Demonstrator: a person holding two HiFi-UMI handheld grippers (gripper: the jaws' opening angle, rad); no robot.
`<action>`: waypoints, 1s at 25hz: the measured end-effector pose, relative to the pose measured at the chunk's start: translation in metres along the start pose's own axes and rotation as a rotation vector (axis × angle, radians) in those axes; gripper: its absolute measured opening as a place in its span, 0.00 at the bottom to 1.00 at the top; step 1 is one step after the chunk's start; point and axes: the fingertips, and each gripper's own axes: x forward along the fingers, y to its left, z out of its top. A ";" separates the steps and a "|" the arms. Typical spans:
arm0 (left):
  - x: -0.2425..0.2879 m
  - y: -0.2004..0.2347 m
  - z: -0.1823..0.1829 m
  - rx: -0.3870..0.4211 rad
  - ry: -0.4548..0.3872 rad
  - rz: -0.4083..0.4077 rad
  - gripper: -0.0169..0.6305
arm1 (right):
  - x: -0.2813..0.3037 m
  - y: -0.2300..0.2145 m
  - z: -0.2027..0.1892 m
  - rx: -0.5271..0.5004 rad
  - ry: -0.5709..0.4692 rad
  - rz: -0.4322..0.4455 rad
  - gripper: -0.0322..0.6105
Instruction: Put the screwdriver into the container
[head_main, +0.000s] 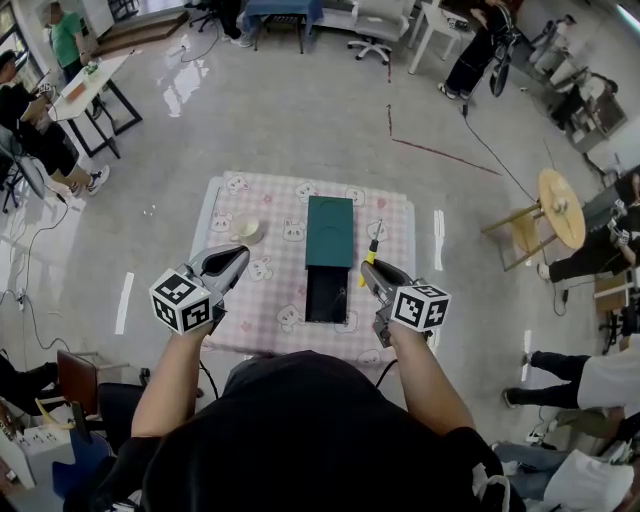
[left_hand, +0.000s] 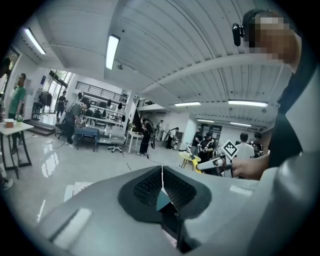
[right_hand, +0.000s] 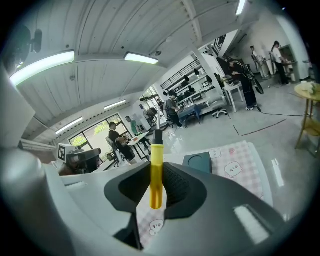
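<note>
Screwdriver (right_hand: 156, 170) clamped by handle between right gripper (head_main: 370, 272) fingers, above tabletop (head_main: 390, 225) near its right edge, just beside container (head_main: 329, 232); not yet inside. Left gripper (head_main: 236, 258) fingers together, empty. Pickup apparently done. Remaining: transfer over container, release.

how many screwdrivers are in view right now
1. The screwdriver, yellow-handled, is clamped in the right gripper, held over the table just right of the dark green container. Another could be hidden inside the container; its inside can't be seen.
</note>
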 end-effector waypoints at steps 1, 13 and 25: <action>0.000 0.002 0.000 -0.001 0.002 -0.001 0.03 | 0.003 -0.001 -0.001 0.004 0.003 -0.001 0.22; 0.000 0.031 0.001 -0.015 0.019 -0.003 0.03 | 0.041 -0.008 -0.015 0.028 0.061 -0.021 0.22; 0.008 0.049 -0.003 -0.024 0.042 -0.019 0.03 | 0.063 -0.026 -0.036 0.070 0.106 -0.055 0.22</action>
